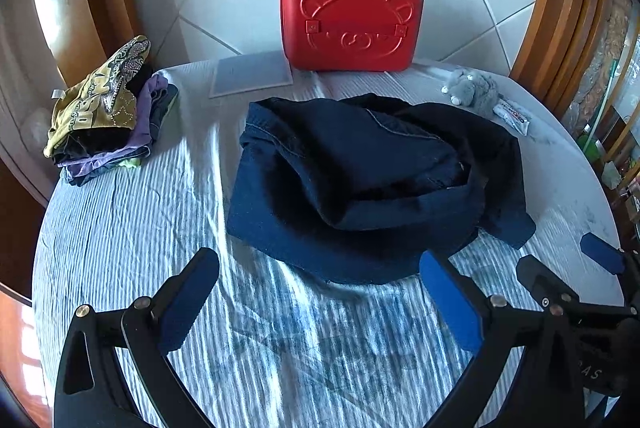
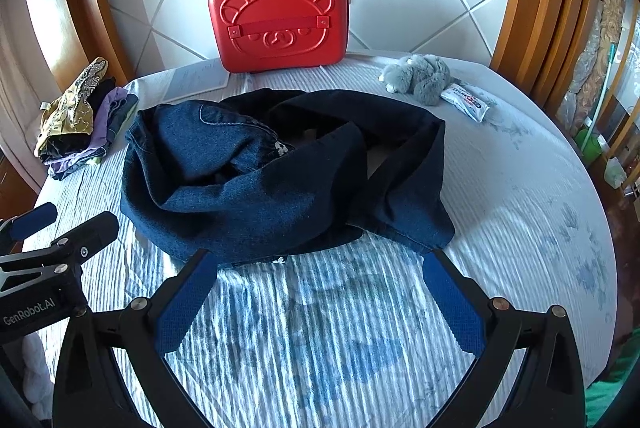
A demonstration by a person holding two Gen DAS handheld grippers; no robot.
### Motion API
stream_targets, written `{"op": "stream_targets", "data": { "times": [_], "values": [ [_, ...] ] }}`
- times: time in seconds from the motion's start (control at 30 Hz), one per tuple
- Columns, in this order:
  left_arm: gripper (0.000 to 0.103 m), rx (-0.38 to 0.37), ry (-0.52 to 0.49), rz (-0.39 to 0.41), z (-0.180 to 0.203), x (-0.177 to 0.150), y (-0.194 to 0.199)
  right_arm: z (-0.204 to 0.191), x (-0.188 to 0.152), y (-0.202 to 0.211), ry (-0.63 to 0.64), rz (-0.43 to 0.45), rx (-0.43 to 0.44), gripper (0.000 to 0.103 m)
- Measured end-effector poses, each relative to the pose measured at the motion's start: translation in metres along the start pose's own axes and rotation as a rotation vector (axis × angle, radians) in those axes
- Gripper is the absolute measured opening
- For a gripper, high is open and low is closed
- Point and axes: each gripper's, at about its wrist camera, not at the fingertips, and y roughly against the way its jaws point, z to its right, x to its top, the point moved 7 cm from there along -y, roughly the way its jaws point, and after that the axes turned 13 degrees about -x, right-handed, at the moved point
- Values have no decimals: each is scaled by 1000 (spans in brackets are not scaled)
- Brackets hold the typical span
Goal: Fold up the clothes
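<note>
Looking down both sets of tongs, we see the jeans bunched in a dark heap at the centre of the frame, on a bed covered with a blue-and-white striped sheet. In the left wrist view our left tongs sit at the bottom of the frame, spread wide with nothing between the blue pads, just short of the near hem of the denim. At the lower right edge of that same view we catch the right tongs from the side, also parted and empty.

Over to the right wrist view: the right tongs are wide apart too, gripping nothing, with both tips close to the lower edge of the jeans; we cannot tell whether they touch the cloth. The left tongs poke in at the lower left of the frame, apart and clear of the fabric.

At the far left of the frame we have a stack of folded clothes with an olive patterned piece on top. At the top centre, a red case with a bear face stands upright against the tiled wall. To the upper right lie a grey plush toy and, just beside it, a small white tube.
</note>
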Motion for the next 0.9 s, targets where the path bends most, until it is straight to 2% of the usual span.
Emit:
{"op": "stream_targets", "data": {
  "times": [0.57,0.67,0.8,0.9],
  "values": [
    [101,5,6,-19,-11,3,-15,2,2,-15,-5,-28,-5,103],
    [101,-12,-6,3,-21,7,-20,5,4,-21,-7,-37,-7,103],
    [101,12,-13,20,-42,14,-31,14,7,-34,-11,-50,-11,103],
    [101,15,-12,16,-53,20,-43,16,14,-43,-8,-62,29,103]
  ]
}}
